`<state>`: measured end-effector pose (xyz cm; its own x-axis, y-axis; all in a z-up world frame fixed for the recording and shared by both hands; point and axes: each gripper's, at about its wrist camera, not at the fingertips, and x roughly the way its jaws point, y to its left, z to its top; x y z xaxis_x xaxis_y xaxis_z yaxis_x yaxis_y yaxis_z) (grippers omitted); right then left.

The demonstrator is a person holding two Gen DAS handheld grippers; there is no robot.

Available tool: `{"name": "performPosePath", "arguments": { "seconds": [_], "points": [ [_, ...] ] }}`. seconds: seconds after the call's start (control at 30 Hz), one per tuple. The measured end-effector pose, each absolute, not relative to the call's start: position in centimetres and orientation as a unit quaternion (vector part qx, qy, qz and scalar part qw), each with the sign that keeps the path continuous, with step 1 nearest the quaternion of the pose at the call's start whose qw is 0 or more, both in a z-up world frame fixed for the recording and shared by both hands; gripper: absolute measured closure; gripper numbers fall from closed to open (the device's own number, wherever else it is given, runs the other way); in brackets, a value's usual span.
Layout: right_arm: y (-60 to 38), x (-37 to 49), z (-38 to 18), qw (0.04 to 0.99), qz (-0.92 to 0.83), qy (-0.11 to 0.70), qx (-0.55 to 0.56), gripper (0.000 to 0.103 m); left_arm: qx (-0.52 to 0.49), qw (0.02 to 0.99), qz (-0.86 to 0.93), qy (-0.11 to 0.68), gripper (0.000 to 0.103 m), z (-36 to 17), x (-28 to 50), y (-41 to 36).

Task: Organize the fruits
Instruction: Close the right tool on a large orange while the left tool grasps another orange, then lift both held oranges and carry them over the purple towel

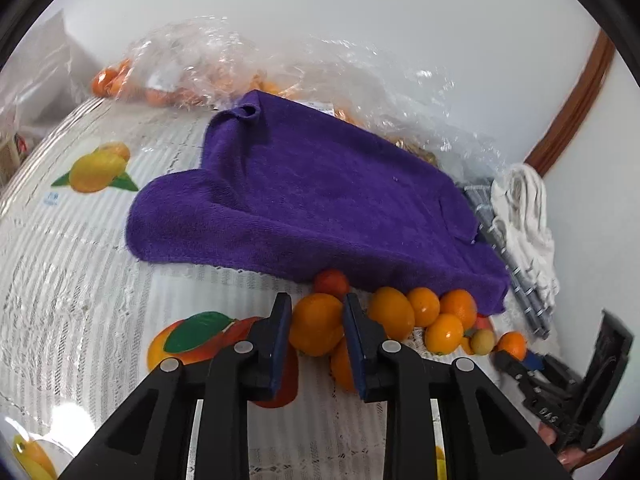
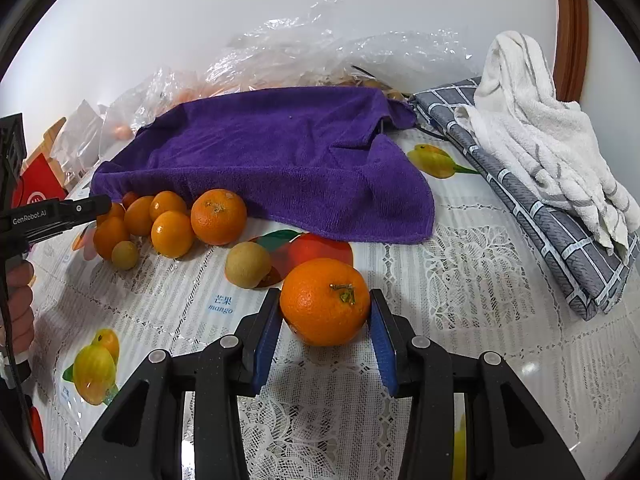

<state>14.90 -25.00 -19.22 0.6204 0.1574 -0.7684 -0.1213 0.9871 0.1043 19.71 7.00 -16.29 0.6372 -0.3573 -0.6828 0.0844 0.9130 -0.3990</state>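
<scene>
Behind my surface (image 2: 500, 360), with its white lace cover printed with fruit pictures, stood a plain white wall (image 2: 280, 8) in soft, even light. To the right of that wall ran a brown wooden frame (image 2: 570, 28). Against the wall's foot, crumpled clear plastic (image 2: 360, 52) lay heaped along the surface's far edge.
</scene>
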Motion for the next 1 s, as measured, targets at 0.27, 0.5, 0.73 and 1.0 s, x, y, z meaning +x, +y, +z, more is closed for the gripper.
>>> {"name": "performPosePath", "arguments": {
  "seconds": [0.27,0.5,0.73,1.0],
  "points": [
    [-25.1,14.9,-19.3,0.9,0.079,0.428,0.024,0.06,-0.122,0.902,-0.085,0.406,0.078,-16.1,18.8,7.5],
    [-25.3,14.9,-19.4,0.899,0.081,0.429,0.029,0.06,-0.1,0.901,-0.084,0.413,0.062,-16.7,18.6,6.8],
    [-25.0,15.1,-19.6,0.895,0.084,0.437,0.02,0.06,-0.082,0.901,-0.082,0.418,0.056,-17.3,18.3,6.0],
    [-25.0,15.0,-19.7,0.895,0.085,0.438,0.013,0.059,-0.083,0.898,-0.085,0.423,0.055,-17.4,18.4,5.9]
  ]
}}
